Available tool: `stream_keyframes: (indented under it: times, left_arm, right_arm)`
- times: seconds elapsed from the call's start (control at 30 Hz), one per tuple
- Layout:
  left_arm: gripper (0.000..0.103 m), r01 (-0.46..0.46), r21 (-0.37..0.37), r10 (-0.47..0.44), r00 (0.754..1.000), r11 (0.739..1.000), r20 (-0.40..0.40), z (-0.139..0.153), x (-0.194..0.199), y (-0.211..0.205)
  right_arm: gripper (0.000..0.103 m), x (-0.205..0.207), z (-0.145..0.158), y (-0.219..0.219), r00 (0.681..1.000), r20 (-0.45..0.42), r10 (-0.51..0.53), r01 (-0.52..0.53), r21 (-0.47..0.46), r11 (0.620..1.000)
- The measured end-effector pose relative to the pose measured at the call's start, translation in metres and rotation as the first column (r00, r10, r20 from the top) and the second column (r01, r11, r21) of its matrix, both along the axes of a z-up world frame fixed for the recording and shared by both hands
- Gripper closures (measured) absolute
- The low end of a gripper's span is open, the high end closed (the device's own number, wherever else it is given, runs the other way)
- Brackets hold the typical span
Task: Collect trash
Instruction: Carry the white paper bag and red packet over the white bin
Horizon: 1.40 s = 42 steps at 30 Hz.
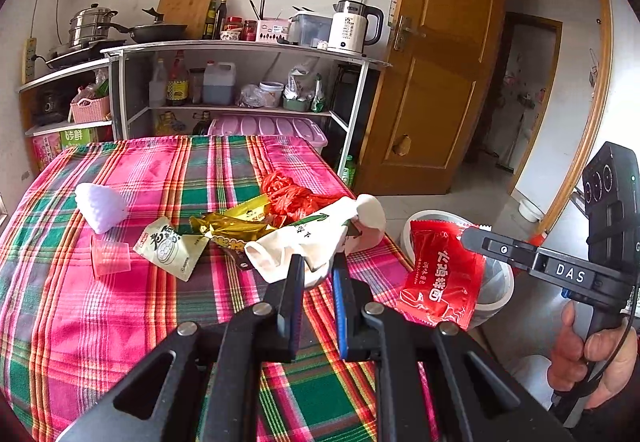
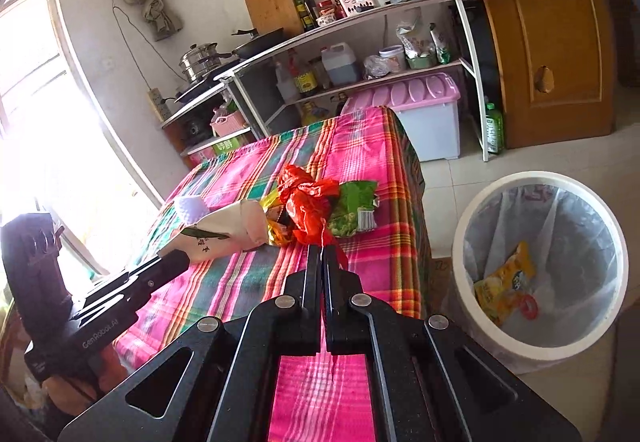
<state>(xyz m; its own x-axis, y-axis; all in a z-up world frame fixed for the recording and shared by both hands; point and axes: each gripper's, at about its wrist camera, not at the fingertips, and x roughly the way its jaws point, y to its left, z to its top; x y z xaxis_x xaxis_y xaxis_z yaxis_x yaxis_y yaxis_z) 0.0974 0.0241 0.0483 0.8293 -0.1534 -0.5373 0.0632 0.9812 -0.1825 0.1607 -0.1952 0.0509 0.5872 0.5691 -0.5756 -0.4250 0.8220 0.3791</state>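
My left gripper (image 1: 318,260) is shut on a crushed white paper cup (image 1: 316,238) with green print, held just over the plaid tablecloth (image 1: 120,314). In the right wrist view that cup (image 2: 224,226) sticks out of the left gripper (image 2: 176,262) at the left. My right gripper (image 2: 322,248) is shut on a red sachet (image 1: 440,274), which hangs off the table's right edge in front of the white bin (image 1: 500,282); from its own camera the sachet shows only edge-on. The lined bin (image 2: 536,270) stands on the floor and holds a yellow wrapper (image 2: 506,282).
Loose trash lies mid-table: a red plastic bag (image 1: 290,194), a gold wrapper (image 1: 232,226), a beige sachet (image 1: 172,248), a pink plastic cup (image 1: 110,256), a white foam net (image 1: 100,206) and a green snack bag (image 2: 354,208). Kitchen shelves (image 1: 240,50) and a wooden door (image 1: 432,74) stand behind.
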Motion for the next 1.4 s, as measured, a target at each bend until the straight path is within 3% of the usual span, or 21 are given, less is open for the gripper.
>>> stream_keyframes:
  times: [0.63,1.4]
  left_arm:
    - [0.089,0.133,-0.004,-0.133,0.991,0.991,0.003,0.005,0.039,-0.06]
    - [0.089,0.313,0.002,-0.311,0.943,0.95,-0.117,-0.03,0.1,-0.172]
  right_arm:
    - [0.103,0.009,0.012,-0.063,0.991,0.03,-0.132,0.132,0.009,0.991]
    - [0.103,0.037,-0.035,-0.16,0.948,-0.067,-0.31,0.31,-0.012,0.951]
